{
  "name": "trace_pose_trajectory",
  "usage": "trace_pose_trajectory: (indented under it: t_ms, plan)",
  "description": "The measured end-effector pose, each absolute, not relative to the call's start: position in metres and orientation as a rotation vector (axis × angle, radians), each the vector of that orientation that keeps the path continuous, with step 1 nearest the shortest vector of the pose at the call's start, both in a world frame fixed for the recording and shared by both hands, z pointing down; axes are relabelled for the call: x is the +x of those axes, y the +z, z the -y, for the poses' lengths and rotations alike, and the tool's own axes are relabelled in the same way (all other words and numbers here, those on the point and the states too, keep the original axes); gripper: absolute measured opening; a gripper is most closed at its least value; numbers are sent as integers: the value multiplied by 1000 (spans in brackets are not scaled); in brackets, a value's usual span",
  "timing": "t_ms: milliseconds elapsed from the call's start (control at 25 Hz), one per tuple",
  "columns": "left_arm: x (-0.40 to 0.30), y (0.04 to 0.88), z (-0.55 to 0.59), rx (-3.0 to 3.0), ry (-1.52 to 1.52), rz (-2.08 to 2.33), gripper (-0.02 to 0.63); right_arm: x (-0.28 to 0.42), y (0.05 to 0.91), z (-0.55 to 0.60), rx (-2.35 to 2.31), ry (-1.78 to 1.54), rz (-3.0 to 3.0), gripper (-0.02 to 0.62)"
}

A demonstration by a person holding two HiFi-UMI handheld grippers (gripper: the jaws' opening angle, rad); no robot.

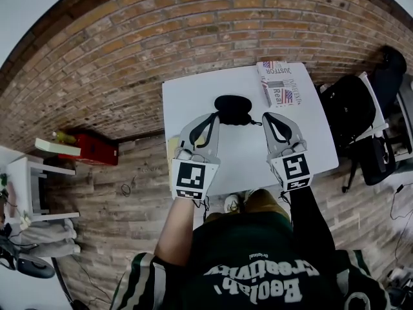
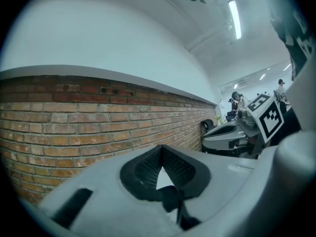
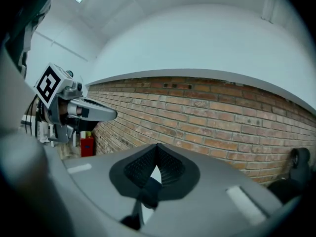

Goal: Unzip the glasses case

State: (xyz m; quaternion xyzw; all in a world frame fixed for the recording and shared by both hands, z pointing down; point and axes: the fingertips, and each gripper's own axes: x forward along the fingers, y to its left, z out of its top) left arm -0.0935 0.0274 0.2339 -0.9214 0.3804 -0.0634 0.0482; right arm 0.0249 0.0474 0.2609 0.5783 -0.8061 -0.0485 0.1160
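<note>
The black glasses case [image 1: 232,108] lies on the white table [image 1: 193,95], toward its far side. My left gripper [image 1: 215,115] is at the case's left end and my right gripper [image 1: 264,117] is just off its right end. Both point level toward the brick wall. In the left gripper view the pads [image 2: 148,169] meet at the tips with nothing between them. The right gripper's pads [image 3: 170,169] also meet at the tips, with nothing gripped. The case shows in neither gripper view. Whether either tip touches the case I cannot tell.
A printed box with flag pictures [image 1: 281,82] lies at the table's far right corner. A black bag on a chair [image 1: 352,108] stands to the right of the table. On the floor to the left are a red box [image 1: 90,148] and a white shelf [image 1: 32,173].
</note>
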Motion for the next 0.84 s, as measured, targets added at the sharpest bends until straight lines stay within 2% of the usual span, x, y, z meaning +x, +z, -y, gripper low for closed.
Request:
trace_pose_trajectory:
  t_ms: [840]
  plan:
    - [-82, 228, -26, -2799, -183, -1138, -2, 30, 258, -50, 1676, -158, 2342, 12]
